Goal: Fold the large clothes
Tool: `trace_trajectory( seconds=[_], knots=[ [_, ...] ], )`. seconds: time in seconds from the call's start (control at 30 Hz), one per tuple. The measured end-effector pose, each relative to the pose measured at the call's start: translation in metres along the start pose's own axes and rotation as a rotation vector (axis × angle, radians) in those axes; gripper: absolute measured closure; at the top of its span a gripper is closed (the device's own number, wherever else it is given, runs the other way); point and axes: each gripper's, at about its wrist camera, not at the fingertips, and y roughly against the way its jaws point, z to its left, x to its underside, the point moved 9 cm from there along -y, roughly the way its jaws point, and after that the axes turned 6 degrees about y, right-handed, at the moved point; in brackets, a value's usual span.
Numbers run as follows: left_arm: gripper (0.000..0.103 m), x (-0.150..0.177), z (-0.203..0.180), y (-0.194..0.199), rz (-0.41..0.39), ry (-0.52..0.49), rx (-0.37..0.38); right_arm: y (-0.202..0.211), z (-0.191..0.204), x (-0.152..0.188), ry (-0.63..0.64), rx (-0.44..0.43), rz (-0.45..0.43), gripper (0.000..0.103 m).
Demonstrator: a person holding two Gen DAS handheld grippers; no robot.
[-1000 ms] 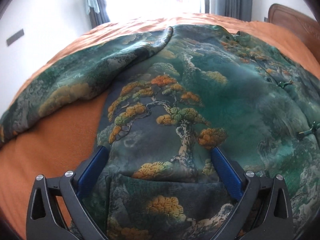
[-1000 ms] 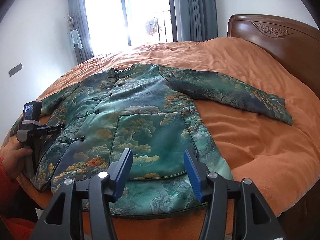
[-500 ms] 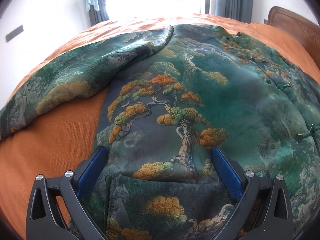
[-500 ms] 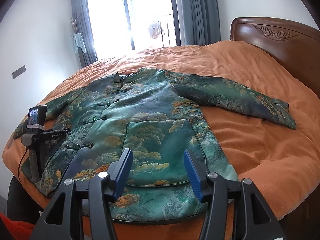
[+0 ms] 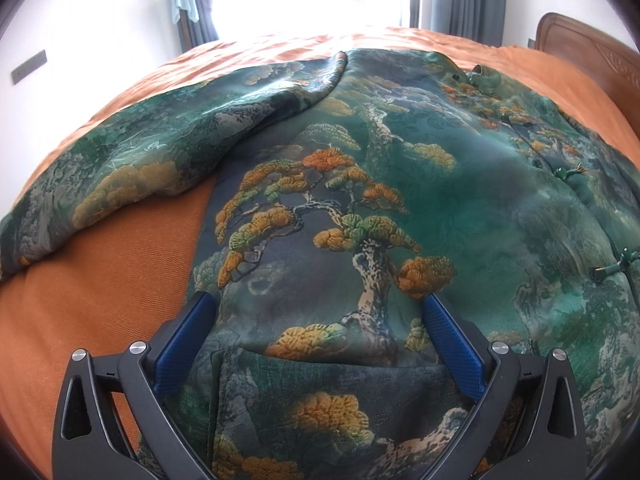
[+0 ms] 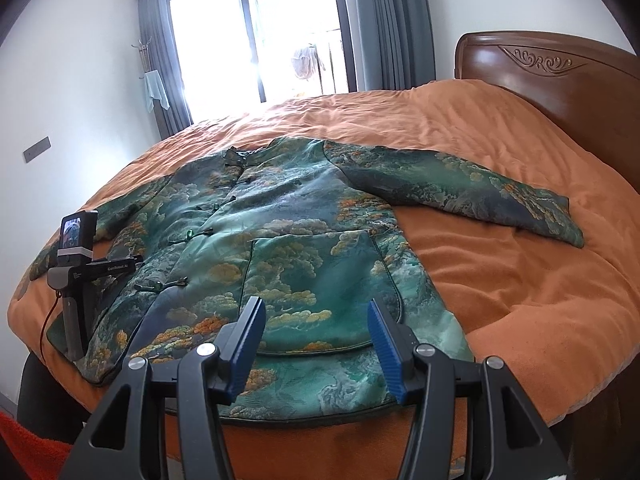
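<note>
Your stock, by material. Jacket (image 6: pixel 304 240): woven brocade cloth with a soft sheen, raised pine and cloud figures, knotted cloth fastenings. Bedspread (image 6: pixel 500 280): matt orange cloth, fine rough weave, creased. Headboard (image 6: pixel 560 80): dark carved wood, glossy polish. Curtains (image 6: pixel 392 24): grey matt cloth in pleats. Your left gripper (image 5: pixel 318 300) and right gripper (image 6: pixel 316 308): matt black plastic frames, bright metal pins, blue pads (image 5: pixel 452 344) with a ribbed texture. Towel (image 6: pixel 156 90): pale, limp cloth.
</note>
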Motion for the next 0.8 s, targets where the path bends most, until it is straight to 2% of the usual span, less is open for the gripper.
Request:
trace_trajectory(
  seconds=[0.8],
  knots=[
    [0.000,-0.0001,-0.0001,0.0000,0.000,0.000,0.000,0.0000,0.0064,0.0012,0.011,-0.014,0.001,0.049]
  ],
)
